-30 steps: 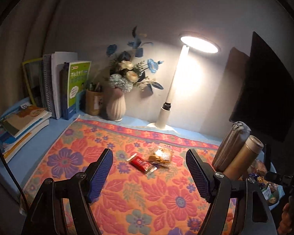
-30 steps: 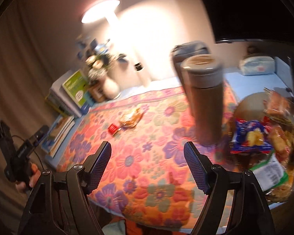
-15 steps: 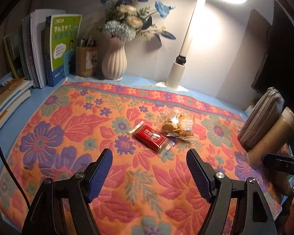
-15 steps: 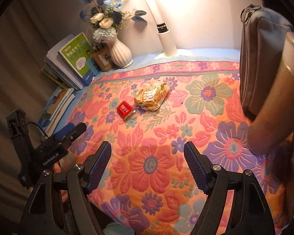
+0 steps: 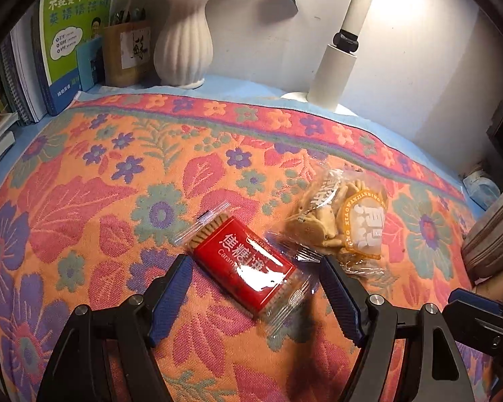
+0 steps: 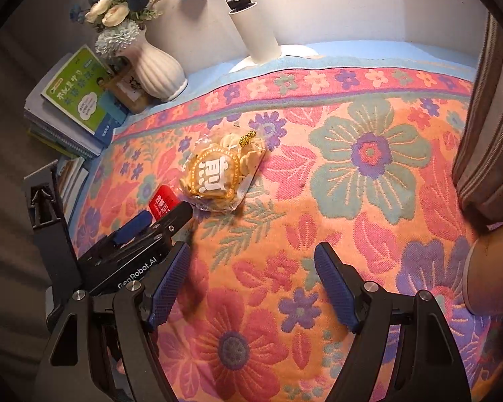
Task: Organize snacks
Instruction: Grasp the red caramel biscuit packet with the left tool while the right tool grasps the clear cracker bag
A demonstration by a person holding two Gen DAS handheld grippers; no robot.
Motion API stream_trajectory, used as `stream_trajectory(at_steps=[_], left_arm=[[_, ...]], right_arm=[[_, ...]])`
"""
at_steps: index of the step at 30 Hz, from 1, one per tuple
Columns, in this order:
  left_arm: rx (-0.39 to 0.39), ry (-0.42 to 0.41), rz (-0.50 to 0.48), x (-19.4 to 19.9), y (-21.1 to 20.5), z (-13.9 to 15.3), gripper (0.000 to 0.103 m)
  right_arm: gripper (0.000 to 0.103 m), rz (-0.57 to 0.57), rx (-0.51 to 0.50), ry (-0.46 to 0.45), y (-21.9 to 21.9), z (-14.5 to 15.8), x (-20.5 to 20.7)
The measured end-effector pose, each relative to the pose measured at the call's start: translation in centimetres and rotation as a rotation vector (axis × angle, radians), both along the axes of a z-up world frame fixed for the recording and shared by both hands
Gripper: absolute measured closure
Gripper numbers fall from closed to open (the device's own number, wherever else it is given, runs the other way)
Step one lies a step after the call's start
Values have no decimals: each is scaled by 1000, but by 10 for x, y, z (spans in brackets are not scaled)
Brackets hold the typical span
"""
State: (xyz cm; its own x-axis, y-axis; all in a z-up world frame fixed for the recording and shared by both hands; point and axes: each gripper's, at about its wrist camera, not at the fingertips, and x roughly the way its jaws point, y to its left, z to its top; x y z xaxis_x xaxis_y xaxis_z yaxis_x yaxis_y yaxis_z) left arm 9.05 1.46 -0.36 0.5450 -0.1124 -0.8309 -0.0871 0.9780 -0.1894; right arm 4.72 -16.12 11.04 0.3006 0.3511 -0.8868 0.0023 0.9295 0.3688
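1. Here, in the left wrist view, the left tongs (image 5: pixel 255 296) stand open over the flowered cloth (image 5: pixel 94 201) on the worktop. The red caramel biscuit pack (image 5: pixel 243 266) lies flat on the cloth between the two blue pads, and neither pad touches it. The clear bag of small crackers (image 5: pixel 340 221) lies just beside it, to the right. Only this view shows the whole face of the red pack with its white writing. At the back stand one white ribbed vase (image 5: pixel 184 43), one lamp stem (image 5: pixel 338 60), one brown pen holder (image 5: pixel 127 53) and a row of books (image 5: pixel 73 40).

2. In the right wrist view, the right tongs (image 6: pixel 251 284) are open too, with only bare cloth (image 6: pixel 369 154) between their pads, well apart from both snacks. Only this view shows the left tongs (image 6: pixel 164 221) from outside: they hide most of the red pack (image 6: pixel 162 201). The cracker bag (image 6: pixel 218 174) lies free, with its round orange label up. A grey striped pouch (image 6: pixel 486 127) and a tan cylinder (image 6: pixel 493 268) stand at the right edge.

3. Counted: two snack packs, two tongs, one vase, one lamp.
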Motion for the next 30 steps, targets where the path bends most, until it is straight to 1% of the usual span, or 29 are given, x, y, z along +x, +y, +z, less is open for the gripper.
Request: stream_trajectory(at_steps=[3,4,6,9,12,13,15,17,19,20,22,23,25,30], left_arm=[[18,7,-1,3,1,-1,29],[32,7,-11,2,1,-1,35],[50,10,-30,-3,5,0,42],[32,14,-45,-16,24,4,42],[55,21,3,-26,52,5,42],[42,20,16,-29,62,6,42],[-21,19,35,-32,81,7,42],[-72,6,42,-32,90,9,42],[-75,-17,5,-29,85,13,42],[-75,-30,-37,-25,78,14,42],[-78,-18,-112,-15,64,11,42],[-61,-5,-139,-10,56,7,42],[-23,-5,-171,-4,47,2,42],[-18,-23,-202,-2,41,0,44]], right_arm=[[27,-3,20,3,5,-4,8],[27,-2,23,2,8,-5,11],[27,2,22,0,12,-7,15],[27,0,27,-3,19,-11,20],[27,-9,32,-5,27,-16,27],[27,-14,35,-6,31,-18,30],[27,-35,30,-12,36,-22,37],[27,-60,31,-7,41,-28,45],[27,-86,39,-2,45,-34,52],[27,-104,31,1,47,-37,56],[27,-128,36,13,50,-43,61],[26,-136,35,16,52,-45,63],[24,-143,18,4,55,-47,66],[21,-131,-54,-36,67,-52,74]])
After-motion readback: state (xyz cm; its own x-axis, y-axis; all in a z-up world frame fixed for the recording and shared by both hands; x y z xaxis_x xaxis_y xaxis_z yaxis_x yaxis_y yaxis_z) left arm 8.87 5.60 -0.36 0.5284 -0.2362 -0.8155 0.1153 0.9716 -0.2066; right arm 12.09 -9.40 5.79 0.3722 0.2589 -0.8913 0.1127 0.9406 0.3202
